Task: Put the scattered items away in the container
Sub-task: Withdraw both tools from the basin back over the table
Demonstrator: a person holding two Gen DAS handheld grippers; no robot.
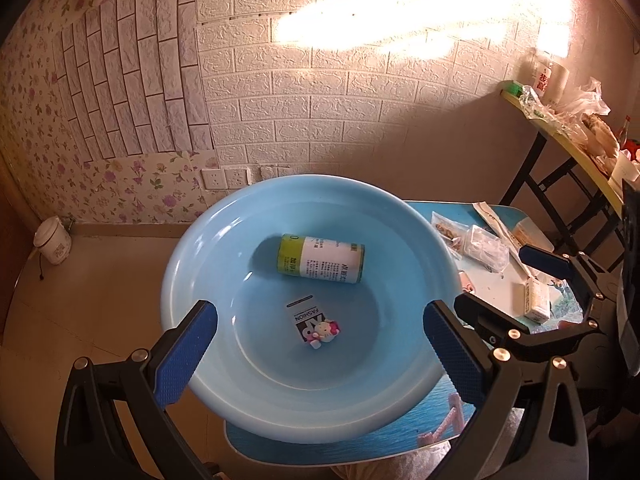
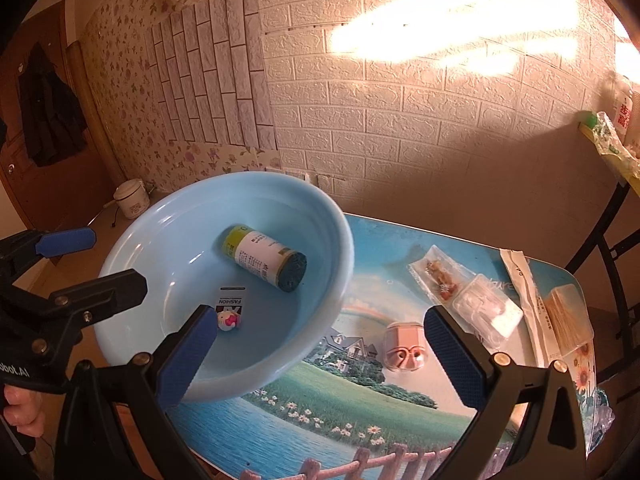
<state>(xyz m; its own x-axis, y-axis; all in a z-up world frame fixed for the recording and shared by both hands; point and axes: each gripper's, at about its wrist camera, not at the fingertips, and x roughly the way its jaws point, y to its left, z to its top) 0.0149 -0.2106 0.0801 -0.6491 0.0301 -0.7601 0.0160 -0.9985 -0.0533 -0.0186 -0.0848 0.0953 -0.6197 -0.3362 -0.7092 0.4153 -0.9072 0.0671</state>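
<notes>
Table (image 2: 360,312) bare beside basin (image 2: 344,240) | left tool (image 1: 320,344) open above basin

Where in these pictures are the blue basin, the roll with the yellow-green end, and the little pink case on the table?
blue basin (image 1: 188,240), left wrist view, on its bare left rim.
roll (image 2: 260,258), right wrist view, on the white label around its middle.
pink case (image 2: 402,346), right wrist view, on the middle of its top face.

Black tongs (image 1: 320,344) with blue textured pads (image 1: 454,354), silver screws, white lettering on one body.
</notes>
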